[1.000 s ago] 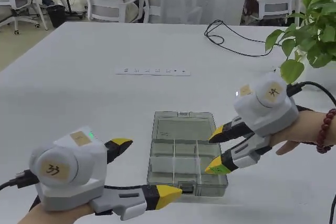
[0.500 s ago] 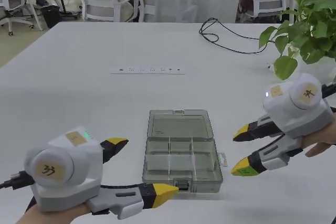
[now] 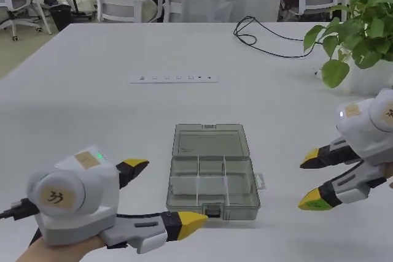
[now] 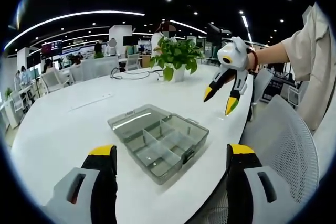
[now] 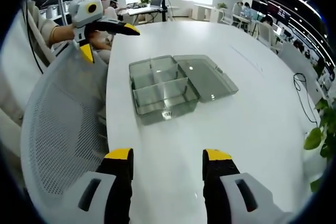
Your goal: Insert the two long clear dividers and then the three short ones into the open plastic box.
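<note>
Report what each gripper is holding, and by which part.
Nothing is held. The left gripper and the right gripper are both open and empty, one on each side of the plastic box, and neither touches it.

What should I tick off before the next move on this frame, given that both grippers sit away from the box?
1. Box open, lid lying flat behind it: ok.
2. Dividers standing upright inside, splitting the box into compartments: ok.
3. All five dividers in place: cannot tell, the clear walls blur together.
4. Left gripper open, empty, at the box's front left: ok.
5. Right gripper open, empty, off to the box's right: ok.
6. Power strip and cable far behind the box, out of the way: ok.
</note>
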Demonstrator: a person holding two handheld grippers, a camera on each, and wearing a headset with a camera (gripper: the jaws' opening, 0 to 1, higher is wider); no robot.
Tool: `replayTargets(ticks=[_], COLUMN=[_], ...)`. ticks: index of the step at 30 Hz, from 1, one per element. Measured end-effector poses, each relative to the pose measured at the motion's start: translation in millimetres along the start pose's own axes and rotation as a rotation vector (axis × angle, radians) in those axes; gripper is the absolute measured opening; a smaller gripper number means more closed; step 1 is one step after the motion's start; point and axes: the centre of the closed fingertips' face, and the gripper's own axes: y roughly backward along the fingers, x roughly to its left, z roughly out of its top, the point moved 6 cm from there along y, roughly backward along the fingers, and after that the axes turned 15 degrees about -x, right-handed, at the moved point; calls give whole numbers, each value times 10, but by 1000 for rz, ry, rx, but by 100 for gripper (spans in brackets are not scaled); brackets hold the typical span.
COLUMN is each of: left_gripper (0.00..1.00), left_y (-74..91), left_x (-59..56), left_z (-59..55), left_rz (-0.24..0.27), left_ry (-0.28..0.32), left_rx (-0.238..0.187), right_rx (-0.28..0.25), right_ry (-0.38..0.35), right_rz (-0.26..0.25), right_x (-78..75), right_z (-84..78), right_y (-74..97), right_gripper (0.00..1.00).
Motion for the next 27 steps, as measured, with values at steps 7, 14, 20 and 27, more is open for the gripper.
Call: replayTargets(ticks=[7, 14, 20, 27], left_gripper=[86, 85, 85, 84], left_y=[11, 14, 3, 10], left_x=[-8, -5, -29, -27], left_z=[16, 17, 2, 3], left_rz=[3, 9, 9, 14], left_ry=[-11, -16, -8, -12], left_rx=[9, 15, 17, 23], right_rx=[35, 84, 126, 198], right_ry=[-19, -10, -2, 54], right_rz=[-29, -27, -21, 18], right_x=[-30, -104, -92, -88], right_z=[-174, -411, -528, -648], right_y=[138, 287, 311, 310], right_gripper=[55, 56, 56, 54])
